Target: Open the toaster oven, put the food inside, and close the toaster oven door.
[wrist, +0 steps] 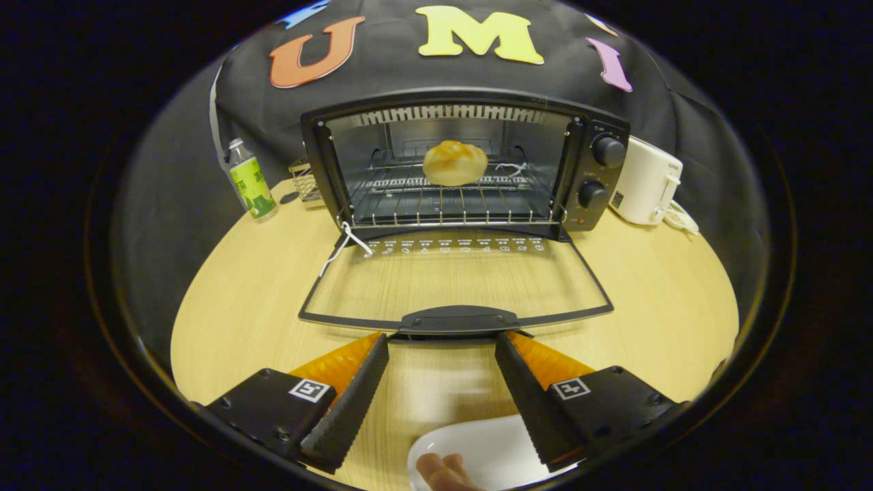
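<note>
The black toaster oven (464,164) stands at the back of the round wooden table with its glass door (457,279) folded down flat toward me. A golden bread roll (455,163) rests on the wire rack (450,201) inside. My gripper (442,344) is open, its fingertips just short of the door's black handle (458,320), one on each side, with nothing between them. Below the fingers lies a white plate (477,450) with a person's fingers (443,472) on it.
A green-labelled bottle (251,181) and a small wire basket (307,183) stand left of the oven. A white appliance (648,181) with a cord sits to its right. A white string (344,245) hangs from the door's left hinge. Bare tabletop (239,307) flanks the door.
</note>
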Demonstrator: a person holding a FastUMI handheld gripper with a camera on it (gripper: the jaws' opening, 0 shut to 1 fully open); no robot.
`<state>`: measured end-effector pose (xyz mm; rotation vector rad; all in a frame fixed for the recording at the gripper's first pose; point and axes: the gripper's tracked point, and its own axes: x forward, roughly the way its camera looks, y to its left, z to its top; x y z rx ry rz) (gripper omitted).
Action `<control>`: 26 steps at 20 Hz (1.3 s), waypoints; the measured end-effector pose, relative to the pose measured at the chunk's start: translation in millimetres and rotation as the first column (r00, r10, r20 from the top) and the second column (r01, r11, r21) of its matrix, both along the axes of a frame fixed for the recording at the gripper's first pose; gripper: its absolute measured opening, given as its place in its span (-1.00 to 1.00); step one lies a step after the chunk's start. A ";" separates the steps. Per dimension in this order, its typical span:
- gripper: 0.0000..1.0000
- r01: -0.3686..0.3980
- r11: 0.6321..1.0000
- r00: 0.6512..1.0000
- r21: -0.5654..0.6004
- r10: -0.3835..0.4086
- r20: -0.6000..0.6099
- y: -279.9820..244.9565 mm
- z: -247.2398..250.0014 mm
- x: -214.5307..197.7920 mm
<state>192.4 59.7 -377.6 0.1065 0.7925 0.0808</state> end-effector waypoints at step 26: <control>1.00 0.053 0.994 0.934 -0.100 -0.014 0.357 -2.7 104.8 41.6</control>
